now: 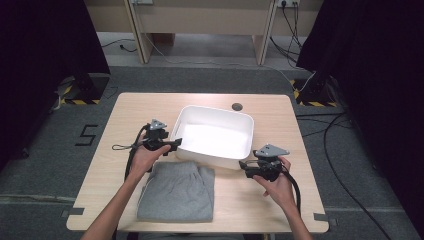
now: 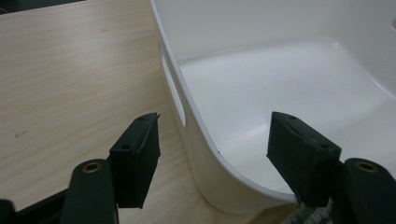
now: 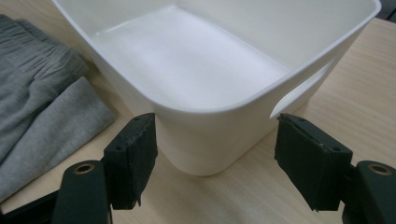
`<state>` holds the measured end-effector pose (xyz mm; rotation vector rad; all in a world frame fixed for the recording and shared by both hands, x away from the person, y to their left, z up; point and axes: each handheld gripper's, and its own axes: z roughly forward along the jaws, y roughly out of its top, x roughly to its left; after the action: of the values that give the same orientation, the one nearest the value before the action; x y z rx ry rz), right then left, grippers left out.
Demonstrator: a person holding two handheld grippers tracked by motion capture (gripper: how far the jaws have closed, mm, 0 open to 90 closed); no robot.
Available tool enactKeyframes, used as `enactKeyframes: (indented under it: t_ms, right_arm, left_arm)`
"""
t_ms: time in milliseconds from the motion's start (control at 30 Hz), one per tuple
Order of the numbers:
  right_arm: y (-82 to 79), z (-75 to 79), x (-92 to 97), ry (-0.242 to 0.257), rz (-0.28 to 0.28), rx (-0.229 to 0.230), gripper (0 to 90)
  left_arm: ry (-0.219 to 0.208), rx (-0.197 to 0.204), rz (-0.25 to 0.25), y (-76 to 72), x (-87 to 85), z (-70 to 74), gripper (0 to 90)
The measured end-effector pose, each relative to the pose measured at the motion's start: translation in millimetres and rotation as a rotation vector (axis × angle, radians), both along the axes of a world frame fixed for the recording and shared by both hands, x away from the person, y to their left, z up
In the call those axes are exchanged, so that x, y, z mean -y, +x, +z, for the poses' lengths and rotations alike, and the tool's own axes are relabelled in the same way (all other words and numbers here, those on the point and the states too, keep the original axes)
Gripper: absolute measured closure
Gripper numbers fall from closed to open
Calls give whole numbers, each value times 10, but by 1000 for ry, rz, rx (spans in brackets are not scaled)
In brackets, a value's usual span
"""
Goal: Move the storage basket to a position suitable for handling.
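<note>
High view: two bare forearms rise from the bottom edge of the frame toward a white bin (image 1: 214, 134) at the centre of a wooden table (image 1: 125, 112). The left hand (image 1: 145, 157) reaches up and inward, bringing the left gripper (image 1: 172, 144) to the bin's left wall. The right hand (image 1: 276, 182) tilts inward, with the right gripper (image 1: 243, 165) just off the bin's lower right corner.

Left gripper view has its jaws spread wide, straddling the rim (image 2: 187, 93) at a corner, one inside and one outside, gripping nothing. Right gripper view has wide jaws on either side of a corner (image 3: 201, 158), apart from it.

The bin is empty. Folded grey clothing (image 1: 177, 192) lies just below it, at lower centre.
</note>
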<state>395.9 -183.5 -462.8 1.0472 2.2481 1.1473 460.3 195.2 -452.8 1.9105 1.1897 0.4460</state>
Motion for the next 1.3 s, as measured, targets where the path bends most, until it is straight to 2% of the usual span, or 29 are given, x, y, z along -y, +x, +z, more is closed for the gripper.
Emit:
enactKeyframes:
  t_ms: [67, 200, 333, 500, 633, 800, 900, 933, 1033, 1133, 1200, 1300]
  right_arm:
    - [39, 7, 0, -11, -14, 13, 313]
    - [133, 26, 3, -5, -19, 7, 313]
    - [135, 49, -10, 7, -19, 11, 313]
    - [138, 58, -39, 2, -19, 27, 311]
    - [145, 46, -48, -1, -18, 23, 311]
    - [138, 47, -52, 3, -21, 25, 310]
    - [84, 79, -49, 12, -24, 44, 305]
    - [31, 112, -41, 18, -23, 58, 305]
    - [-27, 141, -44, 30, -15, 65, 304]
    - [-124, 183, -73, 26, -4, 83, 305]
    - [-174, 202, -89, 29, 5, 98, 305]
    - [-246, 222, -128, 41, 32, 95, 304]
  left_arm:
    - [0, 4, -6, -1, 10, -3, 356]
    - [4, 5, -8, 1, 9, -6, 368]
    - [3, 4, -13, -5, 1, -9, 376]
    - [26, 10, -19, -41, 0, 8, 394]
    - [16, 1, -21, -56, -22, 6, 386]
    - [40, 19, -13, -65, -6, 8, 362]
    - [32, 23, -10, -82, -21, 17, 338]
    - [28, 31, -4, -100, -32, 30, 311]
    - [7, 54, 3, -155, -65, 80, 289]
    - [5, 84, 6, -243, -112, 137, 263]
    - [-14, 103, 11, -307, -158, 168, 249]
    - [-33, 111, 2, -409, -215, 203, 250]
